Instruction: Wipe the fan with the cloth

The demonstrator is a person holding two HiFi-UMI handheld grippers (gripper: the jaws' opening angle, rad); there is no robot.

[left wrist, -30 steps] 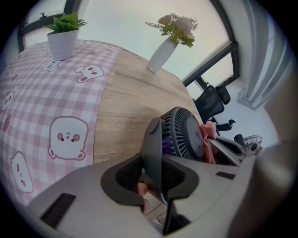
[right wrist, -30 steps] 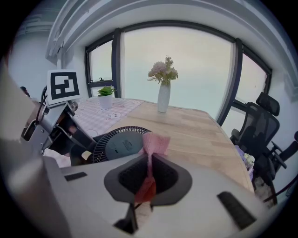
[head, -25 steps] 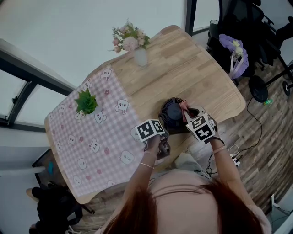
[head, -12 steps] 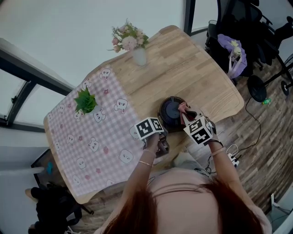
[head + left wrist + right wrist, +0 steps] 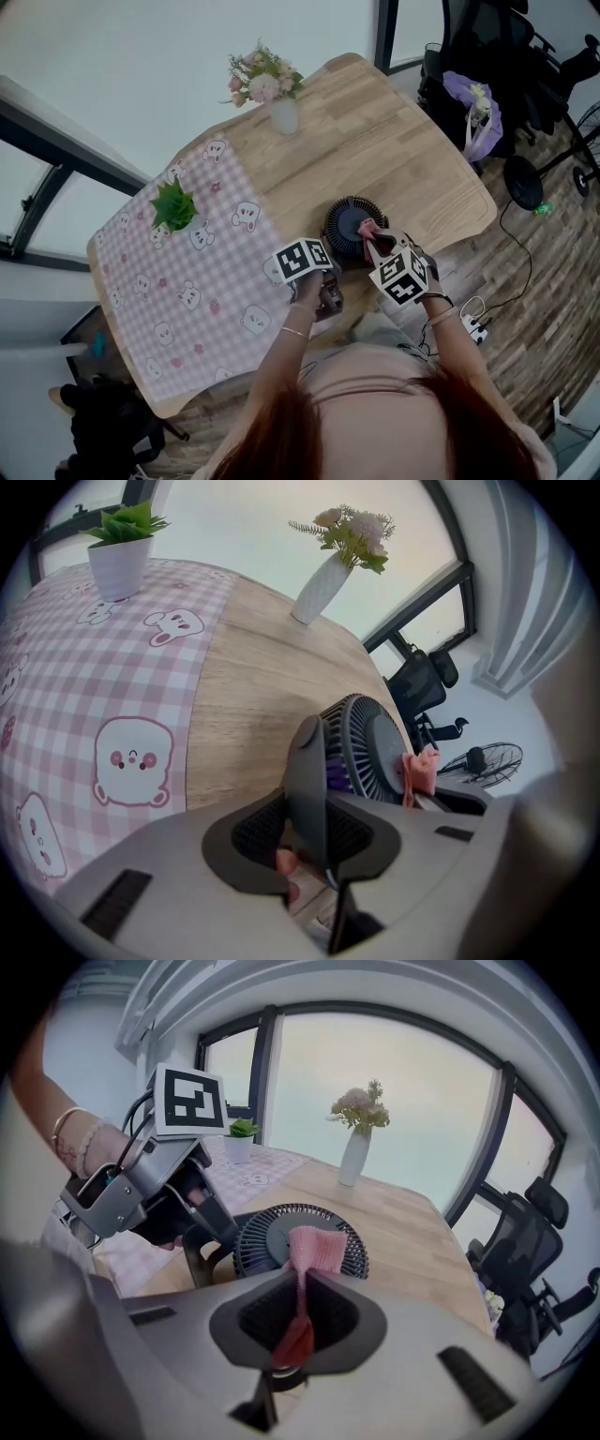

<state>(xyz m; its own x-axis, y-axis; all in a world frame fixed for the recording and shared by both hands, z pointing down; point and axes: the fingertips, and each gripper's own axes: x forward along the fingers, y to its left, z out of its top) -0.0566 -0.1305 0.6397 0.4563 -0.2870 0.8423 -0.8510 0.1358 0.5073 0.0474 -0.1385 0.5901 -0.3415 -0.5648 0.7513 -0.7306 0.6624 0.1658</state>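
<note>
A small black fan (image 5: 352,230) (image 5: 298,1241) stands near the front edge of the wooden table (image 5: 375,131), its round grille turned towards my right gripper. My left gripper (image 5: 323,291) (image 5: 309,841) is shut on the fan's upright stand arm (image 5: 307,780) at its left side. My right gripper (image 5: 380,246) (image 5: 300,1321) is shut on a pink cloth (image 5: 315,1251) (image 5: 367,228). The cloth's folded end lies against the grille's front, over the hub. In the left gripper view the cloth (image 5: 418,771) shows at the grille's right rim.
A pink checked tablecloth (image 5: 187,281) with bear prints covers the table's left half. A small potted plant (image 5: 174,208) stands on it. A white vase of flowers (image 5: 279,103) stands at the table's far edge. Black office chairs (image 5: 497,66) are beyond the table's right end.
My right gripper has shifted slightly left and nearer the table's front edge with the cloth, sliding it across the grille. The left gripper keeps its hold on the stand.
</note>
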